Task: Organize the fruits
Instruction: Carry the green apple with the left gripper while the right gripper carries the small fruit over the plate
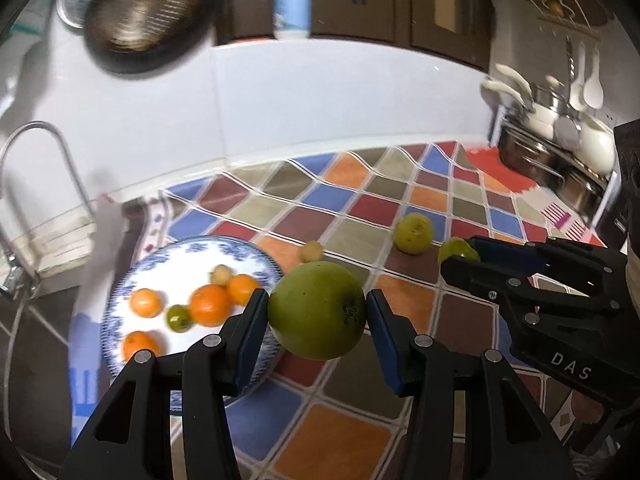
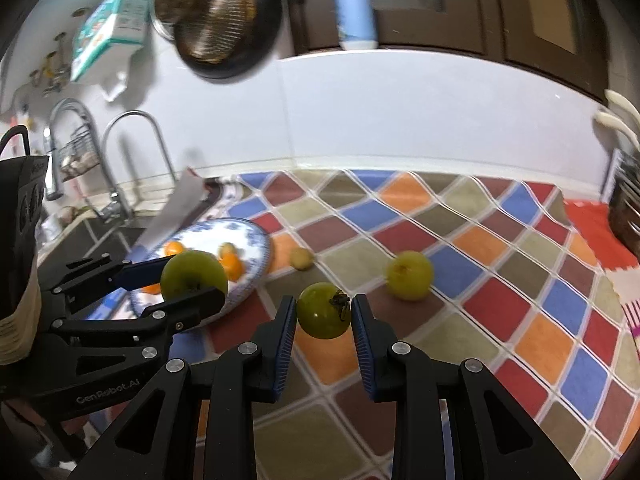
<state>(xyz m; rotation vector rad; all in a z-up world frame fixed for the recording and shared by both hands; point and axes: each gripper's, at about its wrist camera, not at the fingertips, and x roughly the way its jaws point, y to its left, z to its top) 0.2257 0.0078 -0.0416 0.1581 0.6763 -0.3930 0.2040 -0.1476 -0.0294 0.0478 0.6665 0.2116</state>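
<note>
The round, smooth large green apple point(image 1: 317, 310), pinched only at its sides by the left gripper point(image 1: 316, 312), could have slipped and rolled off the blue-patterned white china plate point(image 1: 192, 252); it hung over the plate's edge. The right gripper point(image 2: 323, 312) was clamped on a small green tomato point(image 2: 323, 311), held clear of the plate.

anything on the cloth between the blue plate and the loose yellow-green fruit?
One small yellowish fruit lies on the cloth between the plate and the loose yellow-green fruit, close to the plate's rim. Clearest in the right wrist view.
</note>
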